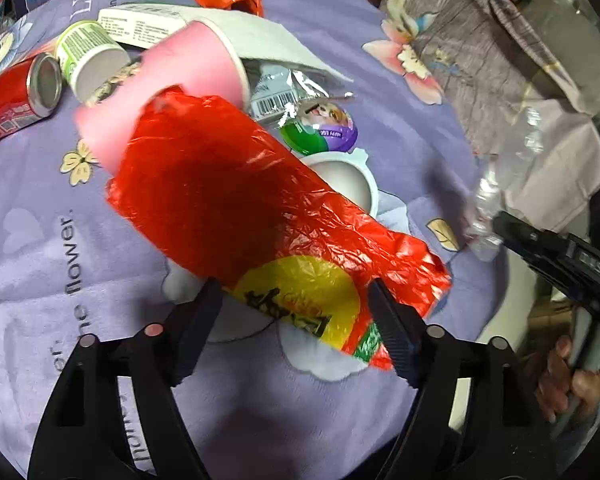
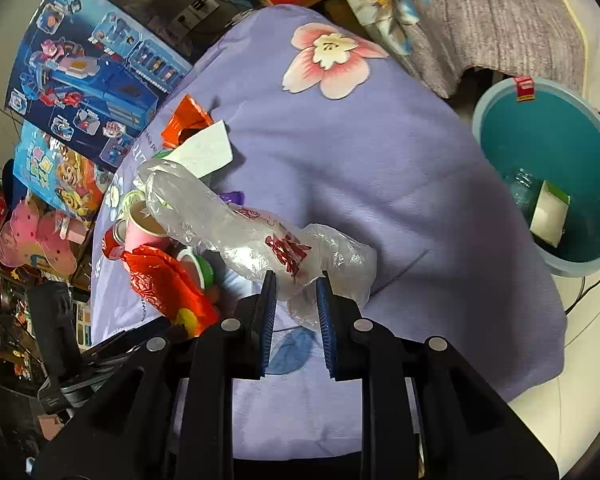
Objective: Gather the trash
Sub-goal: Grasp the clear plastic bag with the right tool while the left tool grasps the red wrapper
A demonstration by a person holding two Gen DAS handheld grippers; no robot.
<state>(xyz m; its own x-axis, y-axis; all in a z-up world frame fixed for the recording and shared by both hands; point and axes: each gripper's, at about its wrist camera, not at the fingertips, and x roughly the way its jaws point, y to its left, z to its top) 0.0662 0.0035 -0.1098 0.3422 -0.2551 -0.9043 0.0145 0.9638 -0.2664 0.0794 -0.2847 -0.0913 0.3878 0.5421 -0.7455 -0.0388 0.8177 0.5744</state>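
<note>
The left gripper (image 1: 296, 300) stood wide apart over the crinkly red plastic bag (image 1: 228, 192) on the purple cloth (image 1: 40, 240). The right gripper (image 2: 296, 300) pinched a clear plastic bag (image 2: 260, 236). Next it probably needed to go to the blue round bucket (image 2: 484, 120).

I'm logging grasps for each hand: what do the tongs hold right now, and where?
Right tongs pinch the clear plastic bag at its bunched near end. Left tongs stand open around the red bag, gripping nothing.

I read "flower." printed on the purple sheet (image 1: 40, 208), with "and love" near its top edge. The small capsule (image 1: 324, 126) carries a label I cannot make out.
</note>
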